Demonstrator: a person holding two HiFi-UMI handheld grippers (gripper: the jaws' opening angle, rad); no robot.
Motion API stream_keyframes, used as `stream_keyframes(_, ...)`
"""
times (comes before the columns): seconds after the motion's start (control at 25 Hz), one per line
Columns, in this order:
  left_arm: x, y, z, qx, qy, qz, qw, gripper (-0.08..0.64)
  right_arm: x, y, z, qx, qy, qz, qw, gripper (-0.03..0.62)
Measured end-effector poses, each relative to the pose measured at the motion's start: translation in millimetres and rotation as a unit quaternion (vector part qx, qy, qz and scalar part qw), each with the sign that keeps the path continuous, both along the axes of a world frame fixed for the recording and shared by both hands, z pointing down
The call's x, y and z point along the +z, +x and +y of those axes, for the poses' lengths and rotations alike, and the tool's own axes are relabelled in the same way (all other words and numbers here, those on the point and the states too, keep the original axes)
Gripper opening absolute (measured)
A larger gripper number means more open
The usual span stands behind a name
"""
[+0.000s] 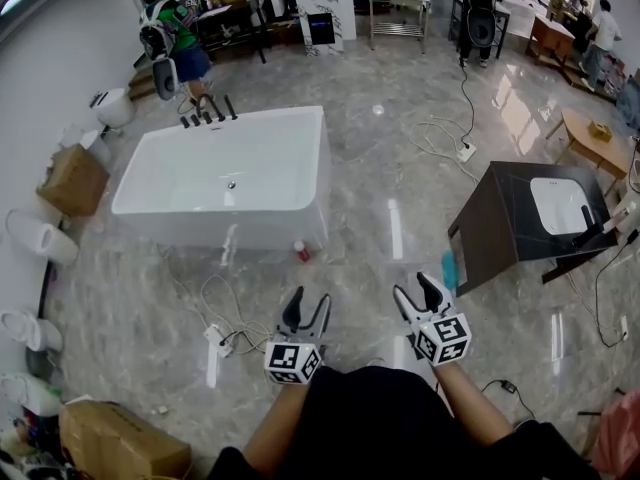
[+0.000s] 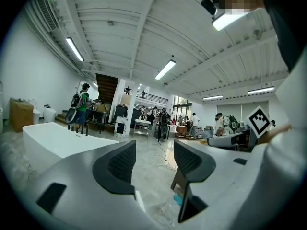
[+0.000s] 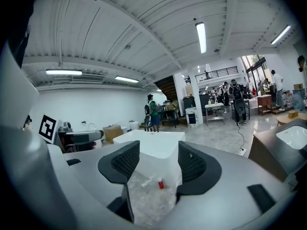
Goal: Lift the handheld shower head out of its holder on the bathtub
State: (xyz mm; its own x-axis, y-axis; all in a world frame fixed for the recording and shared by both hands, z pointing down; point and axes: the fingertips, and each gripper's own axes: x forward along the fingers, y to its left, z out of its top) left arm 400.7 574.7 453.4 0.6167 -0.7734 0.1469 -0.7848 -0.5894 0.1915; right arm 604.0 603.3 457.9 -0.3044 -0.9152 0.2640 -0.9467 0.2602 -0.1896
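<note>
The white bathtub (image 1: pixel 300 168) stands on the marble floor well ahead of me. At its far left corner rises a row of dark tap fittings (image 1: pixel 205 114); I cannot make out which of them is the handheld shower head. My left gripper (image 1: pixel 308 306) and right gripper (image 1: pixel 417 291) are held low near my body, far from the tub, both open and empty. The left gripper view shows the tub (image 2: pixel 53 140) to the left of the open left gripper (image 2: pixel 153 159), with the fittings (image 2: pixel 79 127) on it. In the right gripper view the tub (image 3: pixel 156 147) lies between the spread jaws of the right gripper (image 3: pixel 158 163).
A person with a backpack (image 1: pixel 170 33) stands behind the tub's far end. A small red bottle (image 1: pixel 301 252) and a cable with a power strip (image 1: pixel 220 338) lie on the floor near the tub. A dark vanity with a white basin (image 1: pixel 510 223) stands right. Cardboard boxes (image 1: pixel 72 180) and toilets (image 1: pixel 40 238) line the left wall.
</note>
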Motion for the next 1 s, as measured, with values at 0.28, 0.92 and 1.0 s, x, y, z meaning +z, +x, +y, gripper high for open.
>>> stream_keyframes(0.28, 4, -12, -4, -0.029, 0.0, -0.007, 0.9996, 0.233, 7, -8, -3, -0.021, -0.006, -0.008, 1.0, 0.218)
stream_keyframes(0.92, 3, -75, -15, -0.114, -0.003, -0.027, 0.9931, 0.236, 39, -81, -33, -0.119, -0.038, -0.035, 0.992, 0.218)
stream_keyframes(1.0, 10, -89, -22, -0.126, -0.009, -0.023, 0.9917, 0.235, 47, -97, -42, -0.132, -0.044, -0.033, 0.99, 0.218)
